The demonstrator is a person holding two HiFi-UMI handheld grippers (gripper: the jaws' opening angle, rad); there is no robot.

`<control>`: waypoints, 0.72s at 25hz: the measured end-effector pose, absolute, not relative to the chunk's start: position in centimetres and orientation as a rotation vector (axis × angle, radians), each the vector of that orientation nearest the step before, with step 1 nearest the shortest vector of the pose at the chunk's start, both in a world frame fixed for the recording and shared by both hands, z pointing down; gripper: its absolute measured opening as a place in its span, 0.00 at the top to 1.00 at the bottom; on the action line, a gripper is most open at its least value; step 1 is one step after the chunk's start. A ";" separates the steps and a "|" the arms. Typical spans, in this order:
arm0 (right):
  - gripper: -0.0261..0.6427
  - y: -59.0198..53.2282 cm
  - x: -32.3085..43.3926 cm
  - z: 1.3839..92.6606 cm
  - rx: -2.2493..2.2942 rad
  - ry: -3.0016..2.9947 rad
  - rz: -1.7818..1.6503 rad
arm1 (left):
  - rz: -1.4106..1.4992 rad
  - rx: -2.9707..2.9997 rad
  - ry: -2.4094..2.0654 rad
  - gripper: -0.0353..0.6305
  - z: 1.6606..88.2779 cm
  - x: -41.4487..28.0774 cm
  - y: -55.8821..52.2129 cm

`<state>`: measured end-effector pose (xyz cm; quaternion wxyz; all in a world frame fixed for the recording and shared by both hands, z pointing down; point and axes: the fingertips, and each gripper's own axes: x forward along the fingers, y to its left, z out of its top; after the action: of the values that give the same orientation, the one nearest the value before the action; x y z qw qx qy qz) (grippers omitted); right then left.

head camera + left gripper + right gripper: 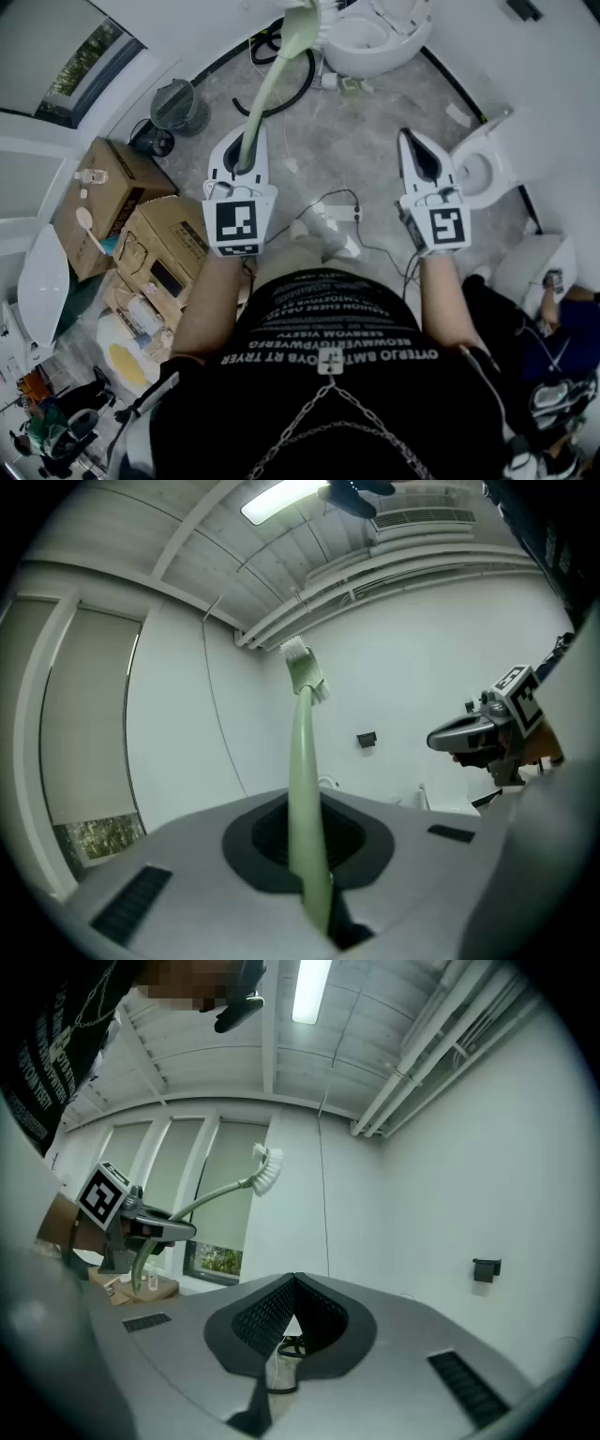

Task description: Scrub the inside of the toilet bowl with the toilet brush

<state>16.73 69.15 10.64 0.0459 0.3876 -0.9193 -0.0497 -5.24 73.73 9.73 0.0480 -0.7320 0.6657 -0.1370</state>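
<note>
My left gripper [246, 141] is shut on the pale green handle of the toilet brush [272, 84]. The handle curves up to its white bristle head [314, 11]. In the left gripper view the handle [305, 789] stands between the jaws of the left gripper [309, 850] and the bristles [300, 658] point at the ceiling. A white toilet bowl [370, 37] stands on the floor at the top of the head view, just right of the brush head. My right gripper [417, 141] is shut with nothing in it; in its own view, the right gripper [292, 1288] faces a white wall.
A second white toilet [487, 169] stands at the right wall and a third [534, 267] lower right. Cardboard boxes [122, 202], a small fan [178, 108] and a loose toilet lid [42, 281] crowd the left. A black hose [286, 94] and cables [337, 214] lie on the grey floor.
</note>
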 end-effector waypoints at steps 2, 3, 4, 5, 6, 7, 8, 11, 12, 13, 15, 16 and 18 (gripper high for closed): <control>0.96 68.3 16.1 10.6 1.202 -2.792 -0.135 | -0.409 -2.251 2.002 0.95 9.3 -5.6 73.0; 0.96 68.0 15.7 10.6 1.205 -2.789 -0.129 | -0.399 -2.261 1.994 0.95 9.2 -5.8 72.6; 0.96 67.7 15.3 10.5 1.204 -2.789 -0.127 | -0.381 -2.268 1.994 0.95 9.1 -6.0 72.3; 0.96 67.5 14.9 10.5 1.202 -2.790 -0.128 | -0.364 -2.273 2.000 0.95 9.1 -6.3 71.9; 0.96 67.1 14.6 10.5 1.204 -2.790 -0.129 | -0.361 -2.273 2.004 0.95 9.3 -6.6 71.4; 0.96 66.8 14.3 10.5 1.211 -2.788 -0.127 | -0.373 -2.273 2.007 0.95 9.6 -7.1 70.9; 0.96 66.4 14.1 10.5 1.220 -2.786 -0.120 | -0.386 -2.276 2.012 0.95 10.0 -7.5 70.5; 0.96 65.9 13.3 10.5 1.223 -2.781 -0.104 | -0.365 -2.298 2.035 0.95 10.6 -8.6 69.9; 0.96 65.8 13.0 10.5 1.221 -2.782 -0.105 | -0.347 -2.311 2.036 0.95 10.7 -8.9 69.8; 0.96 65.8 12.7 10.4 1.219 -2.782 -0.109 | -0.329 -2.328 2.033 0.95 10.9 -9.3 69.8; 0.96 65.9 12.1 10.4 1.216 -2.776 -0.116 | -0.299 -2.363 2.018 0.95 11.1 -10.0 69.9; 0.96 65.9 11.8 10.5 1.216 -2.770 -0.114 | -0.290 -2.377 2.008 0.95 11.3 -10.3 69.9; 0.96 65.9 11.5 10.7 1.217 -2.756 -0.098 | -0.290 -2.396 1.990 0.95 11.6 -10.8 69.9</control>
<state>11.49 65.92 10.70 0.0635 0.4030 -0.9124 -0.0323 -10.77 69.87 11.65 0.0069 -0.7660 0.6361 -0.0926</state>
